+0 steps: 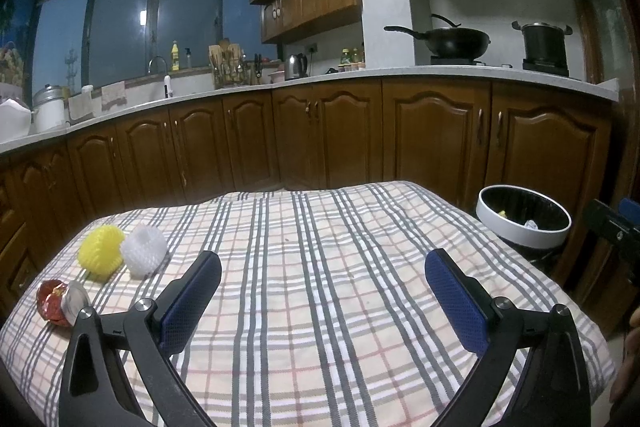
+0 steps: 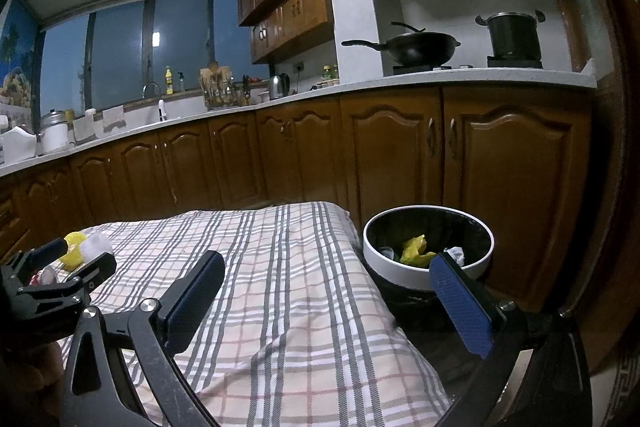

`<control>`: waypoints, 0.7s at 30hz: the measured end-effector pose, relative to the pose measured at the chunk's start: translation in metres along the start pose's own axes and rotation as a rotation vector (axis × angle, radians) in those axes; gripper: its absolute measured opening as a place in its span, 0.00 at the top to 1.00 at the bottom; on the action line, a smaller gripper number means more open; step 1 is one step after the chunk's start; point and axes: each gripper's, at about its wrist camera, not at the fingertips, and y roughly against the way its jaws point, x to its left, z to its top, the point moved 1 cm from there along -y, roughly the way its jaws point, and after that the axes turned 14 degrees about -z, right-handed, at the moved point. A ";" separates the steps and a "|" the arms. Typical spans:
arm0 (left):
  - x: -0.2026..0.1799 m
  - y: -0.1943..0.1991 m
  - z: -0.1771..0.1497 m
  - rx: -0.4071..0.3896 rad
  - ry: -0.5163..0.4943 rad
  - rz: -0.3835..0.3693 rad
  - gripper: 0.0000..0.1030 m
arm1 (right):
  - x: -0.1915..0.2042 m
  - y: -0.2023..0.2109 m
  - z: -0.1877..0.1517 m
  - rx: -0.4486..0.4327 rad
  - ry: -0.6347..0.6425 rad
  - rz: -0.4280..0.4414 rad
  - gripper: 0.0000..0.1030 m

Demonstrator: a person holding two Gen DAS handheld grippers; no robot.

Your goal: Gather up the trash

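blue-padded left gripper (image 1: pixel 323 267) and right gripper (image 2: pixel 326 269) gape wide, empty.

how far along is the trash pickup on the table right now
Partly done: the bin already holds a yellow wrapper and crumpled paper. Nothing is in hand; the left gripper and right gripper are both open and empty. Left on the checked cloth: a yellow foam net, a white foam net and a red crushed can.

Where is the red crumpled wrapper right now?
In the left wrist view, the red wrapper lies at the plaid cloth's near-left edge, just nearer than the yellow foam net.
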 end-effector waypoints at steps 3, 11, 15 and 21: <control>-0.001 0.001 0.000 -0.001 -0.004 0.002 0.01 | 0.000 0.000 0.000 0.000 0.000 0.000 0.00; 0.004 -0.002 -0.001 0.000 -0.012 -0.009 0.01 | 0.001 -0.001 0.001 -0.002 -0.001 0.006 0.00; 0.004 -0.002 -0.001 -0.002 -0.014 -0.009 0.01 | 0.002 -0.001 0.001 -0.001 0.000 0.007 0.00; 0.009 -0.004 -0.003 0.008 -0.009 -0.020 0.01 | 0.003 -0.001 0.001 0.001 -0.003 0.011 0.00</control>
